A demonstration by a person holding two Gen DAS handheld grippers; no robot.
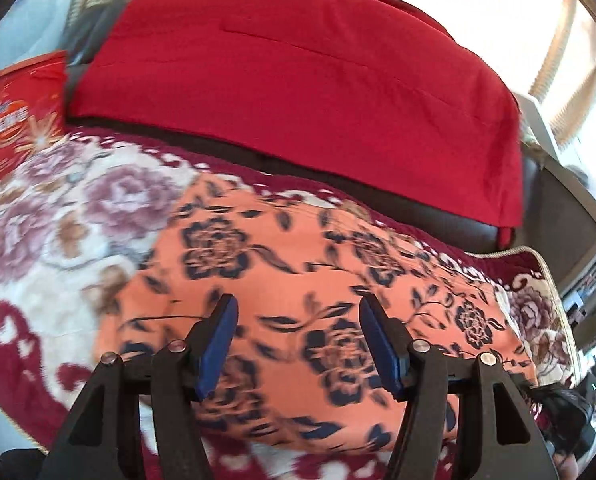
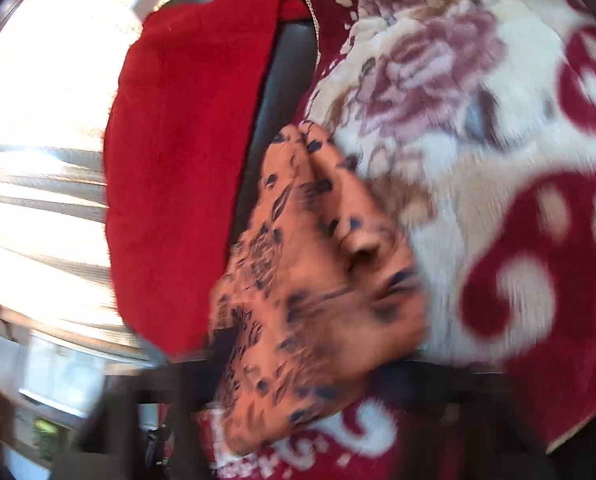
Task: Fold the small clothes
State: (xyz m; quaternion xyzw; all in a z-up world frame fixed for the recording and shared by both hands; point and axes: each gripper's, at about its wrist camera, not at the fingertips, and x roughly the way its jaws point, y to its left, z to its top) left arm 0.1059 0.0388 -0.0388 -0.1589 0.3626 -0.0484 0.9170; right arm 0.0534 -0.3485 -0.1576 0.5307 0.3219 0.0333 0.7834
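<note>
Left jaws are held wide apart over the cloth; whether the right jaws are apart or closed cannot be told through the blur.

The floral blanket (image 1: 58,216), cream and maroon, is spread across the whole surface. A red cushion (image 1: 298,88) is seen at twelve o'clock in the left wrist view, leaning on a dark seat back (image 1: 449,216). The orange garment (image 1: 290,280), printed with dark navy flowers, is laid flat on the blanket at the centre; in the right wrist view its cloth (image 2: 317,264) is seen bunched and raised at six o'clock, close to the lens. A red printed packet (image 1: 14,120) is seen at nine o'clock; its contents cannot be seen. The left gripper (image 1: 296,344) is poised at six o'clock above the garment, blue pads (image 1: 218,344) facing inward. The right gripper is seen only as dark blur at the bottom edge.
</note>
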